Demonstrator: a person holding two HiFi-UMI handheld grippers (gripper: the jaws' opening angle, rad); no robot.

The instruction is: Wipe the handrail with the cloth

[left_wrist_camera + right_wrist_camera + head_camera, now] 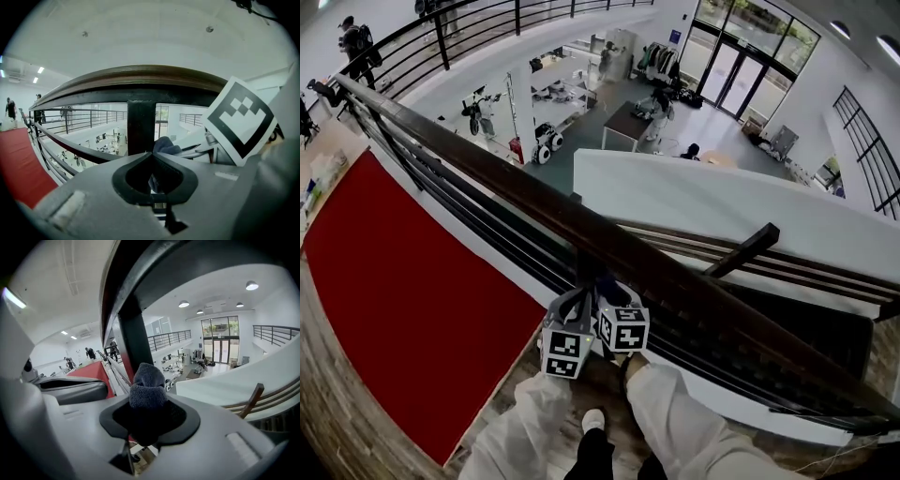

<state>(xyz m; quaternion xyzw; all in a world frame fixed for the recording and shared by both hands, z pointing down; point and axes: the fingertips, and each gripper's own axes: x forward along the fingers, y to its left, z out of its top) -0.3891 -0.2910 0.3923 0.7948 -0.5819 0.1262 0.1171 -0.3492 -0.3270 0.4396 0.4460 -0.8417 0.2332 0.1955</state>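
Head view is showing the dark wooden handrail (487, 159) running diagonally across the balcony, passing just above and ahead of both grippers, which are sitting side by side against its near edge. A red carpet (394, 281) is lying on the wooden floor out to the left of the left gripper, and a white wall (722, 202) is standing beyond the rail, ahead and to the right of the right gripper. A black upright post (140, 126) is rising straight in front of the left gripper and meeting the underside of the rail; in the right gripper view it is standing just ahead of the jaws and slightly to their left. The left gripper (151, 153) is pointing at this post with its jaws closed tip to tip and nothing pinched between them. The right gripper (149, 401), touching or nearly touching the left one's right side, is clamping a grey-blue cloth (147, 383), whose bunched end is sticking up out of the jaws toward the post and the rail overhead; whether the cloth is touching the rail cannot be told.
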